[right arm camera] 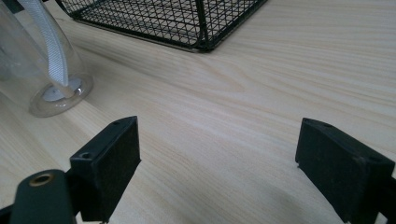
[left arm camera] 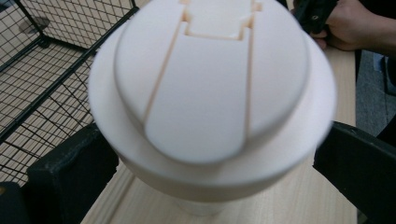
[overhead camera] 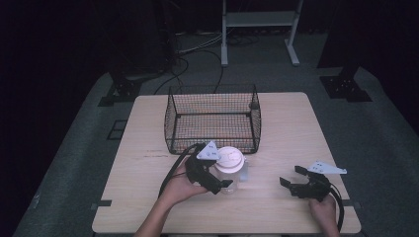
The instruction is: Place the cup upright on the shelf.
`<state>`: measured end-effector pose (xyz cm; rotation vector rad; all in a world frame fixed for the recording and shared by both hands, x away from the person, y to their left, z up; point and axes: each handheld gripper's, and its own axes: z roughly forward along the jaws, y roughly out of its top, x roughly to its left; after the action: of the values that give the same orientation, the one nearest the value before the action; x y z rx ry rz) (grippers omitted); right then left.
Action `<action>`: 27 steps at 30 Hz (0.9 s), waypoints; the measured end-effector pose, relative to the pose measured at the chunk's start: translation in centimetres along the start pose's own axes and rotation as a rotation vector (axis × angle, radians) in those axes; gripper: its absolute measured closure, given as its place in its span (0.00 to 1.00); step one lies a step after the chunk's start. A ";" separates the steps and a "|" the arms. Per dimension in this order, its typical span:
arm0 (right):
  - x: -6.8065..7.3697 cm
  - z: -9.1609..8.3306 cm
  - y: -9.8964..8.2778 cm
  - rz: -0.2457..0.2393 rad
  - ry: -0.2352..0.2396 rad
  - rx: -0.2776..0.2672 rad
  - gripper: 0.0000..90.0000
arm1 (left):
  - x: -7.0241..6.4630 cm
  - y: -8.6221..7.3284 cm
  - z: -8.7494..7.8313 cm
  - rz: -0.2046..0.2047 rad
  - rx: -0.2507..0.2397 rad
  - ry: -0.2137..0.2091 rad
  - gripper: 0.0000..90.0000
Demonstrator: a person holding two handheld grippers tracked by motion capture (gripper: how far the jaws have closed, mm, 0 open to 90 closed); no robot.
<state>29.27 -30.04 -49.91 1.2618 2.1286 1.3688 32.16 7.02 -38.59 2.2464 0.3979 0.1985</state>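
- I am holding my left gripper around a clear plastic jug with a cream flip-top lid. The jug is standing on the tabletop toward its near edge, about midway along, just in front of the near wall of the wire basket.
- In the left gripper view, the jaws are sitting one on each side of the jug, below the lid rim. I cannot tell whether they are pressing on the wall or only flanking it.
- My right gripper is resting low near the near-right corner of the tabletop, well apart from the jug. Its jaws are spread wide with nothing between them, as the right gripper view is showing.
- In the right gripper view, the jug's base is sitting flat on the wood, with a white strip running down inside the clear wall.
- Handling judgement: the jug is looking empty, so probably light. The wall is smooth, rigid plastic and likely slippery. The lid overhangs the body, so it should be acting as a stop if the grip slides.
- Best hold, as I am judging it: on the body just beneath the lid rim, squeezing moderately; the lid itself may pop off.
- The basket is standing empty behind the jug.
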 end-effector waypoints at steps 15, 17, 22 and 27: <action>0.0 0.0 0.0 -0.003 0.002 0.005 0.14 | 0.3 1.4 1.2 0.004 0.049 0.003 0.04; 0.0 0.0 0.0 -0.002 0.002 0.006 0.14 | 0.2 1.7 1.2 0.007 0.067 0.003 0.05; 0.0 0.0 0.0 -0.003 0.001 0.007 0.14 | 0.4 2.0 1.3 0.002 0.090 0.002 0.06; 0.0 0.0 0.0 -0.003 0.002 0.007 0.14 | 0.3 2.1 1.3 -0.004 0.096 0.008 0.06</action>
<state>29.29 -29.99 -49.91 1.2601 2.1371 1.3630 33.24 4.88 -37.86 2.3399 0.4243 0.1896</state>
